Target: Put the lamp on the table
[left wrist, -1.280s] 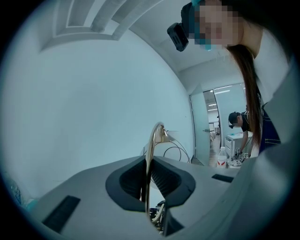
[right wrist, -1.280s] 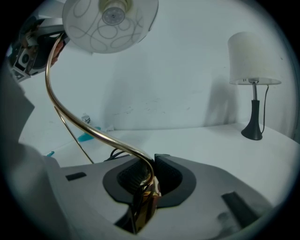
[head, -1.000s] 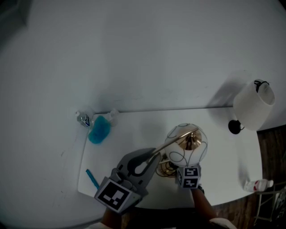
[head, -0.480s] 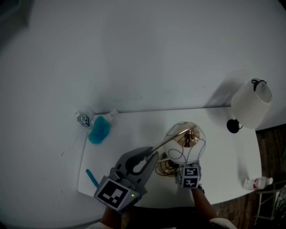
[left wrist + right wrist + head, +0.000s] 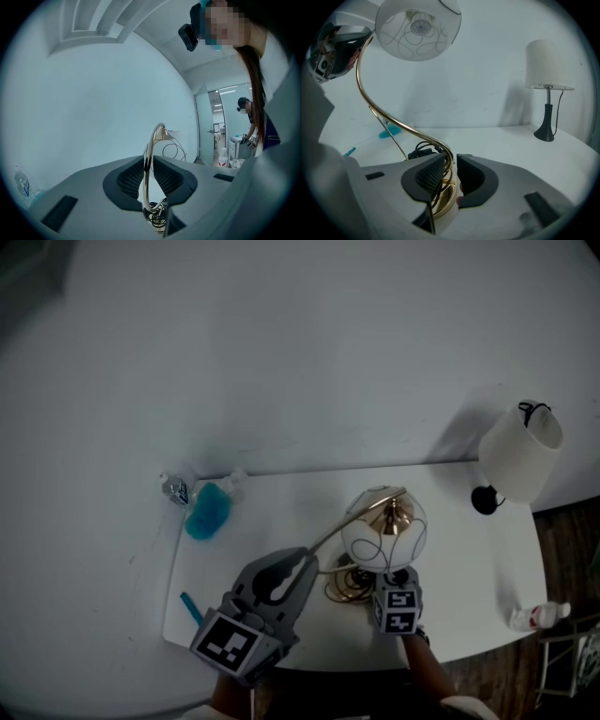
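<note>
- As the lamp (image 5: 382,531) is carried between both tools, its patterned shade has been shifted a little farther over the counter (image 5: 469,559), towards the wall, compared with a second ago. The left gripper (image 5: 305,563) has been drawn slightly lower in the head view.
- The left gripper's fingers are seen clamped on the upper bend of the gold stem.
- The fingers of the right gripper (image 5: 451,161) are closed on the stem low down, just above the round gold base. The coiled cord is bunched beside them.
- The base is held over the near part of the counter. Whether it already touches the surface cannot be told.
- The small shift is judged to be a final positioning, so the placing looks nearly done. The base remains to be seated flat and both grips released.
- A second lamp (image 5: 518,454) with a plain white shade stands well apart at the right end.
- No brand or wording can be read. Only black-and-white square markers are shown on the gripper cubes.
- The label on the small bottle (image 5: 174,489) beside the blue brush-like object (image 5: 208,510) is too small to read. The same holds for the white bottle (image 5: 536,617).
</note>
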`<state>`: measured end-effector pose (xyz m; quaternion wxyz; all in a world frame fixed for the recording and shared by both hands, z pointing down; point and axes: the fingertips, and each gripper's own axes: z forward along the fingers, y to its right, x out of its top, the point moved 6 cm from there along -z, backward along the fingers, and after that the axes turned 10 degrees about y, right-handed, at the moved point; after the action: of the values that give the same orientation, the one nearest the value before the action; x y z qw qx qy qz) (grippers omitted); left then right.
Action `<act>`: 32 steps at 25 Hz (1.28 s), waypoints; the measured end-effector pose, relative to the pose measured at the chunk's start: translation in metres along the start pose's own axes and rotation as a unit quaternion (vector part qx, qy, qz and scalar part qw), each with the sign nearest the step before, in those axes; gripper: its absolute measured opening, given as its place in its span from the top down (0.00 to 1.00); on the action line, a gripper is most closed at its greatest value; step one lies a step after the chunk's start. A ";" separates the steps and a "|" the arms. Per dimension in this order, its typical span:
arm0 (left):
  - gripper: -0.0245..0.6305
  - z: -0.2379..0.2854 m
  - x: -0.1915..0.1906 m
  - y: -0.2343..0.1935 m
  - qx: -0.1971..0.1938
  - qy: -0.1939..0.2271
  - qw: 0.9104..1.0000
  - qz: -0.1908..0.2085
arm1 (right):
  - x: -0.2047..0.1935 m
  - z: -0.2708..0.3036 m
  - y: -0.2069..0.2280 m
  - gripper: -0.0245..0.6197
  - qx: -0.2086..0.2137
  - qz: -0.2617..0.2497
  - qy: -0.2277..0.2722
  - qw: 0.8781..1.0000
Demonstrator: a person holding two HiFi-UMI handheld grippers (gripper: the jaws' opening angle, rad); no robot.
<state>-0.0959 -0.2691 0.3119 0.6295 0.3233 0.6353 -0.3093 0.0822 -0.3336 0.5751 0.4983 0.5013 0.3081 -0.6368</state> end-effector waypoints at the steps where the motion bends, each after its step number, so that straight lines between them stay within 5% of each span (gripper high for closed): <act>1: 0.86 -0.002 0.000 0.001 0.001 0.000 1.000 0.000 | -0.001 -0.002 0.000 0.83 0.000 0.000 -0.001 1.000; 32: 0.93 -0.078 -0.007 0.027 0.007 0.001 1.000 -0.010 | -0.005 -0.073 -0.028 0.83 -0.032 0.024 0.006 0.999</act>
<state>-0.1213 -0.1911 0.3207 0.6236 0.3218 0.6369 -0.3192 0.0801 -0.2586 0.5546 0.5274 0.4956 0.3195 -0.6117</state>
